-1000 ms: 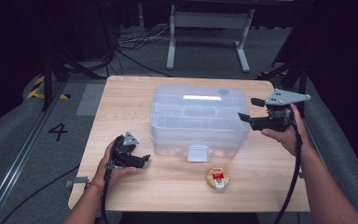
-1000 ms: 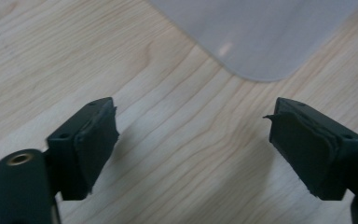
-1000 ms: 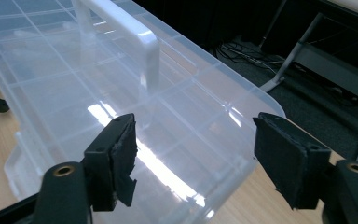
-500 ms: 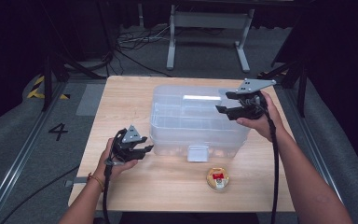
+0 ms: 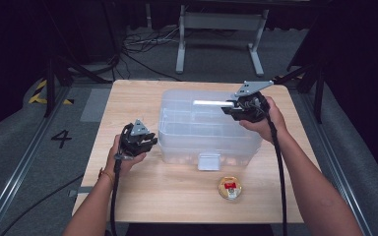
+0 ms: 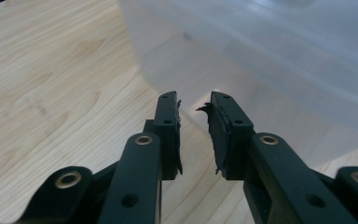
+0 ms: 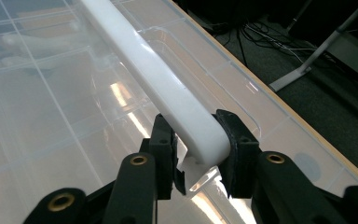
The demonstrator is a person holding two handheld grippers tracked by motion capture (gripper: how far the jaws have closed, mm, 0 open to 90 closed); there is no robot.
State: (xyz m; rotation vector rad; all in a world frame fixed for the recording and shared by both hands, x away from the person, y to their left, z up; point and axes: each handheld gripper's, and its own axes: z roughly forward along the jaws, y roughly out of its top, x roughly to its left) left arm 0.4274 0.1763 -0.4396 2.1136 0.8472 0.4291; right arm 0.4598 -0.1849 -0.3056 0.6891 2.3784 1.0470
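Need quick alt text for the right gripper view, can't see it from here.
The right gripper has just closed its two black jaws on the end of the white handle atop the clear plastic box. The wooden table edge and dark floor lie beyond.

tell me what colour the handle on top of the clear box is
White. The handle shows best in the right gripper view, between the right gripper pads.

A translucent, glossy plastic storage box (image 5: 209,130) sits on a matt, pale wood-grain table (image 5: 133,98). Its smooth, opaque white plastic handle (image 7: 163,88) catches the light at centre frame. The black matt gripper pads (image 6: 219,123) look frayed and rough-edged.
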